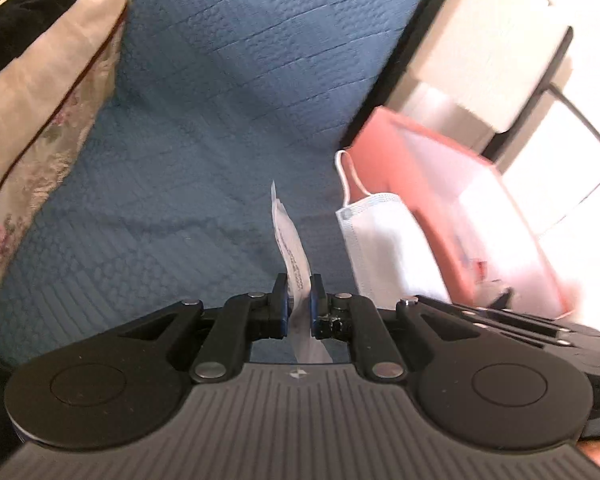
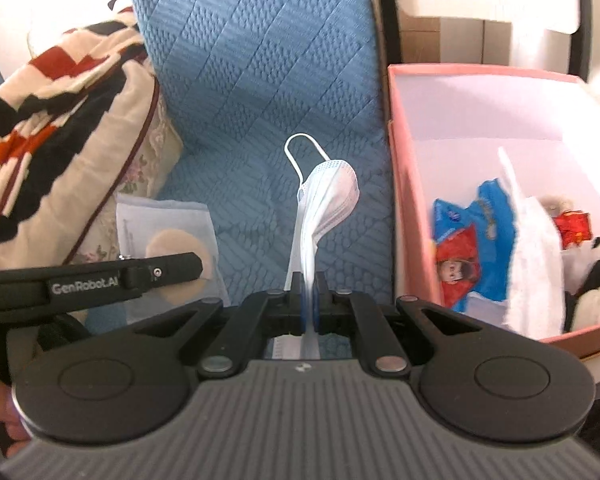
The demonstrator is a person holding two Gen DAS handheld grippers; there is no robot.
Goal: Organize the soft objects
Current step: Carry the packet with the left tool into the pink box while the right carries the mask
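Lying at the far left is a bundle of cream, red and black patterned fabric [image 2: 56, 92], heaped on the blue quilted cover [image 2: 256, 60]. Next comes the left gripper [image 1: 299, 296], its jaws pinched on a flat clear packet [image 1: 290, 240] (seen from the right wrist view, a tan round pad shows inside it), held edge-on above the cover. Just right of it, the right gripper [image 2: 309, 292] has its jaws closed tight on a pale blue face mask [image 2: 328, 196], which stands up from the pads with one ear loop [image 2: 302, 152] arched at the top. Farthest right sits the pink box [image 2: 400, 200], touching the cover's edge, holding a blue and red wrapper [image 2: 476, 240], white cloth [image 2: 536, 264] and a panda plush [image 2: 598, 280].
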